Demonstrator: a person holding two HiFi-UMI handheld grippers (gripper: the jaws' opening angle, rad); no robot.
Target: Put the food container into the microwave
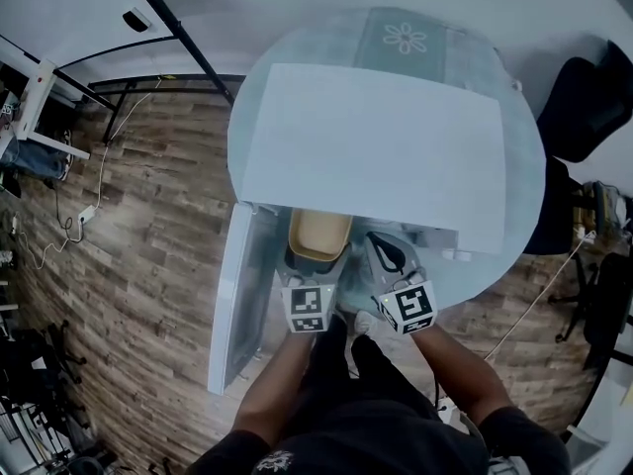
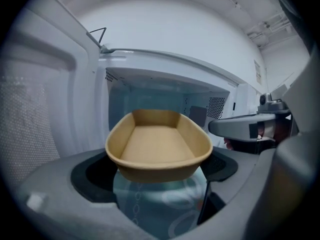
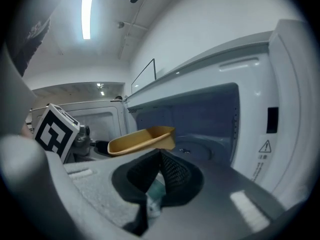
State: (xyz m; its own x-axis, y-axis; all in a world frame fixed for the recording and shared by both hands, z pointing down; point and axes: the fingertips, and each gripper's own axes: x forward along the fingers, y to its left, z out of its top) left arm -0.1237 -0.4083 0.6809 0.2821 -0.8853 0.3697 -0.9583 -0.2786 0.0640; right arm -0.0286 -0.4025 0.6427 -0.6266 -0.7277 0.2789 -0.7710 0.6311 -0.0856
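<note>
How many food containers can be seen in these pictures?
1. The tan oval paper container is gripped by the left tool at the mouth of the open white microwave. More could be hidden inside.

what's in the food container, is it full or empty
Empty. The left gripper view looks right into the food container and shows only its bare tan floor and walls, nothing inside.

Food container (image 2: 159,146): tan, shallow, oblong tray with rounded corners and a flared rim; open-topped, empty. Held level off its near end between the jaws of the left gripper (image 2: 157,170), at the microwave's open mouth, far end just inside the cavity.

Microwave (image 1: 376,156): white box, cavity open and unlit. Door (image 1: 237,295) swung fully out on the microwave's left side.
</note>
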